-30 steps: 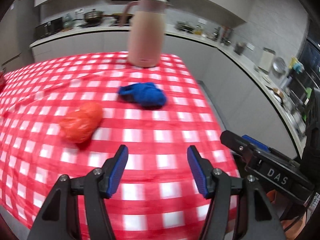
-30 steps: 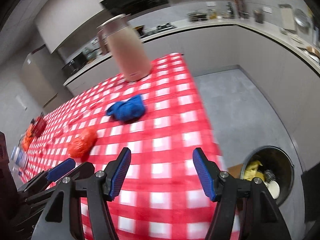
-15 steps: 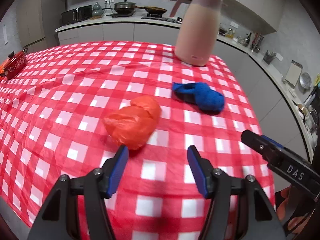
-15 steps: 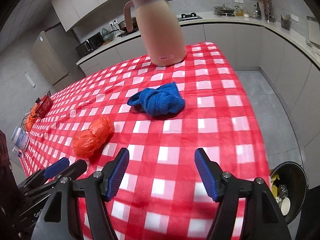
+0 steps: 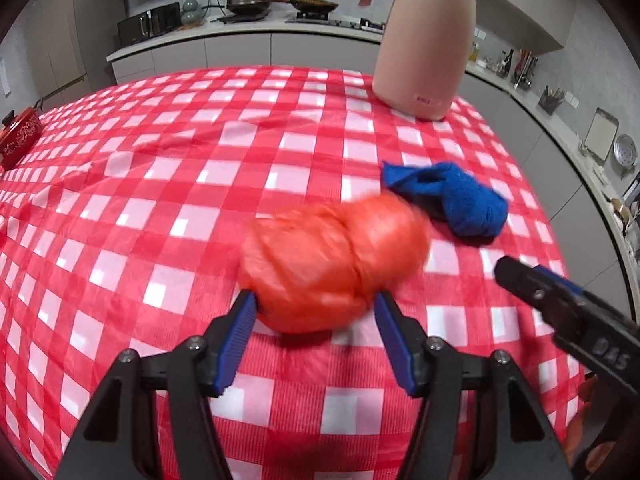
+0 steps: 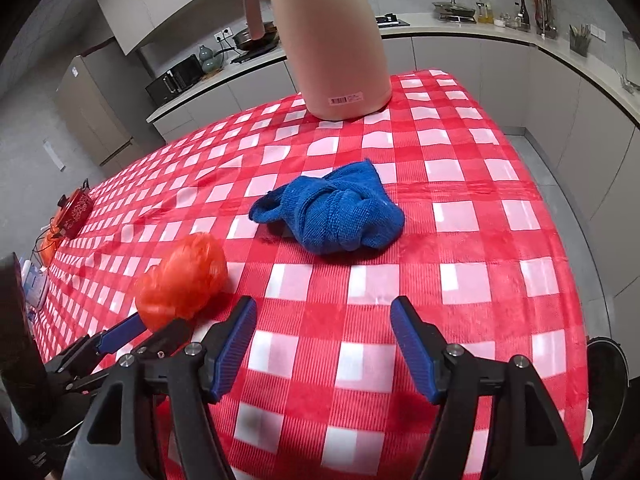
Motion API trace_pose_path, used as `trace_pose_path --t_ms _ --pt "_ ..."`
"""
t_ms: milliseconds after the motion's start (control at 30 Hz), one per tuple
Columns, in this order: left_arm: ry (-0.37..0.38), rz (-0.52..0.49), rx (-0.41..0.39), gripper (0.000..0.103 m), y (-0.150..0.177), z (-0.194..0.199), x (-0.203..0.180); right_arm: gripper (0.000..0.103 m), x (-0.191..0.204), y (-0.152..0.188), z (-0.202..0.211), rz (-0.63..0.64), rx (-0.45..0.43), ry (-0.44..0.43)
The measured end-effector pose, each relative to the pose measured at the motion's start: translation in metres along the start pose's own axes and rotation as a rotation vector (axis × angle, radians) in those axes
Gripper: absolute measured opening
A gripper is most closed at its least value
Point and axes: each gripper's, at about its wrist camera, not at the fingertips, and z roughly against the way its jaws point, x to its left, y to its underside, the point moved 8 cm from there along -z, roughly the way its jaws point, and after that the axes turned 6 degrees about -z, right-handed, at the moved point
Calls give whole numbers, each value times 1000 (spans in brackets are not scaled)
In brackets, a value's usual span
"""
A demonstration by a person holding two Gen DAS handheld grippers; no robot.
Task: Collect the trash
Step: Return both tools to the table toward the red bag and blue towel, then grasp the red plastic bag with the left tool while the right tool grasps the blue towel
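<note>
Right now the crumpled orange bag (image 5: 332, 264) lies mid-bench on the checked cloth (image 5: 160, 184), between your left gripper (image 5: 314, 312) jaws, which are spread and just touching its near sides. Push in until the bulk sits between the pads, then close evenly. Your right gripper (image 6: 323, 320) is spread and holds nothing; keep it off the blue cloth (image 6: 336, 216) and pink jug (image 6: 332, 36).
</note>
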Motion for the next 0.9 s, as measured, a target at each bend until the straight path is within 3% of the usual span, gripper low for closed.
trace_pose_path --t_ms 133,367,567,733,900 --pt "-1 -49 -51 71 -8 12 -5 71 -1 -5 -4 -4 -7 10" --pt "12 -51 20 71 -7 -12 -5 71 -2 -8 -5 -14 -10 13" --pt "-10 -61 0 71 -13 -12 -4 71 -6 -8 -4 -28 -11 17" --pt "-38 -1 -22 71 -21 -10 11 71 -3 -9 -2 -16 -19 8" --pt "15 -22 -12 68 -22 -20 5 71 -2 -7 -5 -25 -9 0"
